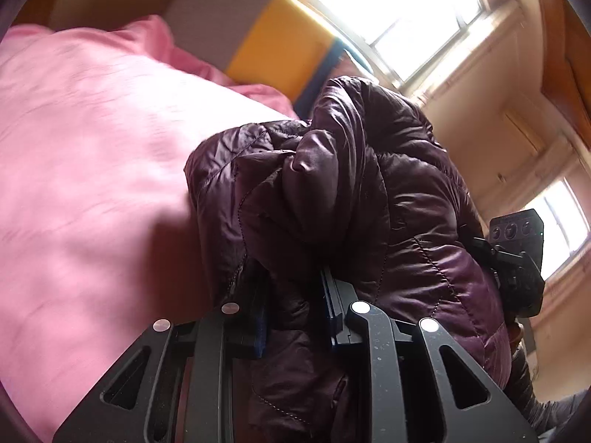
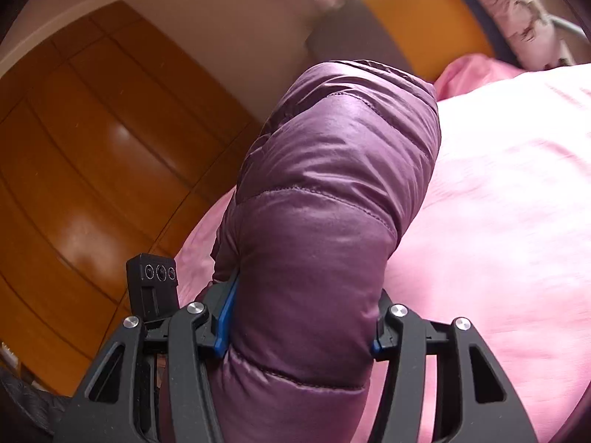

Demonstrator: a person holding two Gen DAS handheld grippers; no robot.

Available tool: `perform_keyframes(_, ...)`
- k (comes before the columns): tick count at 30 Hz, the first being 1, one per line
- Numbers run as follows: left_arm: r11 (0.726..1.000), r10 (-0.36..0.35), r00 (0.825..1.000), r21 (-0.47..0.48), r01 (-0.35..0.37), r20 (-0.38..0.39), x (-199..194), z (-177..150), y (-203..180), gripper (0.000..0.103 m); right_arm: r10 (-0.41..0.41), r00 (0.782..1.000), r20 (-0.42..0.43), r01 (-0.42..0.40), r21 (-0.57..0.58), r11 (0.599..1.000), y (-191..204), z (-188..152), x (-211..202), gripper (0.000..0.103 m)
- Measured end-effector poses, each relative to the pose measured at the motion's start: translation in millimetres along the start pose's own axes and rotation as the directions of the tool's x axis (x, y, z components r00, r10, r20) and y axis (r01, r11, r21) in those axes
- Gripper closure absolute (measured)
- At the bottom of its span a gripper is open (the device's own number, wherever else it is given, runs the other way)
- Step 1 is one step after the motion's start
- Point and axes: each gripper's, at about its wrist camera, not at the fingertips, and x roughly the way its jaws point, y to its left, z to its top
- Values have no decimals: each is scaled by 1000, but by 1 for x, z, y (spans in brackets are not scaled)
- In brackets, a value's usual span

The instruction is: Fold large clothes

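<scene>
Purple quilt: I have a padded purple down jacket (image 2: pixel 325 199) lifted ahead of both tools, over the pink bedcover (image 2: pixel 509 192).
Step in hand: I judge this as an early carry or lay-out of the fold, with the jacket bunched and not yet flat.
Left gripper (image 1: pixel 295 317): jaws set narrow and pinched on a gathered wad of the jacket (image 1: pixel 332 192); cloth spills forward over the blue-edged fingers (image 1: pixel 328 306) and hangs down between the linkages.
Right gripper (image 2: pixel 299 313): jaws about half open and clamped on a thick puffy roll, which fills the whole gap; the blue pads (image 2: pixel 227 313) press into it on both sides.
Hand pose: both tools tip somewhat downward and forward; from the left wrist view the other tool's camera block (image 1: pixel 517 254) shows just to the right, behind the jacket.
Where the garment sits: directly ahead of and between each pair of fingers, raised off the bedcover as far as I can tell.
Next move calls for: spreading my two grips apart to draw the jacket taut, then lowering it flat onto the bedcover ahead.
Risk: slippery shell could slide out of the narrow left pinch.
</scene>
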Motion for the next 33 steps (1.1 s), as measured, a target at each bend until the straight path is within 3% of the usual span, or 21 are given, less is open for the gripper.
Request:
perform_keyframes(4, 994, -42, 995, 93, 50, -88, 66, 28, -55, 80, -95, 991, 90, 91, 44, 995, -41, 12, -53, 51)
perform_keyframes(10, 974, 11, 980, 225, 35, -199, 155, 53, -123, 80, -249, 959, 138, 229, 149, 962, -106, 13, -102, 51)
perform_keyframes(12, 967, 72, 972, 256, -12, -225, 175, 51, -130, 80, -303, 948, 99, 284, 173, 943, -125, 5, -107, 47)
perform_keyframes(15, 949, 122, 969, 311, -51, -213, 178, 34, -136, 80, -349, 935, 72, 329, 202, 923, -149, -7, -131, 33)
perform_keyframes(16, 944, 130, 970, 324, -58, -205, 175, 32, -136, 80, -368, 927, 76, 347, 204, 915, -149, -10, -137, 23)
perform_keyframes(17, 939, 141, 971, 338, -69, -193, 169, 29, -137, 80, -410, 909, 81, 388, 199, 900, -144, -11, -142, 14)
perform_keyframes(18, 935, 151, 972, 346, -81, -179, 163, 28, -138, 80, -482, 871, 91, 461, 182, 868, -135, -11, -149, 12)
perform_keyframes(21, 930, 173, 973, 349, -112, -150, 165, 29, -145, 80, -644, 750, 148, 626, 156, 764, -102, -3, -154, 10)
perform_keyframes(22, 928, 182, 974, 352, -123, -139, 165, 28, -146, 80, -660, 732, 172, 645, 137, 752, -88, -4, -156, 10)
perform_keyframes(27, 919, 219, 971, 356, -171, -100, 169, 27, -151, 80, -674, 709, 208, 682, 42, 730, -37, 18, -126, 11)
perform_keyframes(30, 915, 228, 970, 359, -182, -89, 169, 26, -152, 80, -702, 689, 179, 713, 3, 701, -39, 38, -96, 12)
perform_keyframes(32, 912, 232, 969, 364, -188, -80, 171, 25, -152, 80, -706, 694, 141, 714, -10, 700, -47, 47, -71, 16)
perform_keyframes(33, 911, 232, 970, 366, -189, -77, 169, 22, -154, 80, -718, 685, 125, 725, -20, 689, -54, 53, -61, 17)
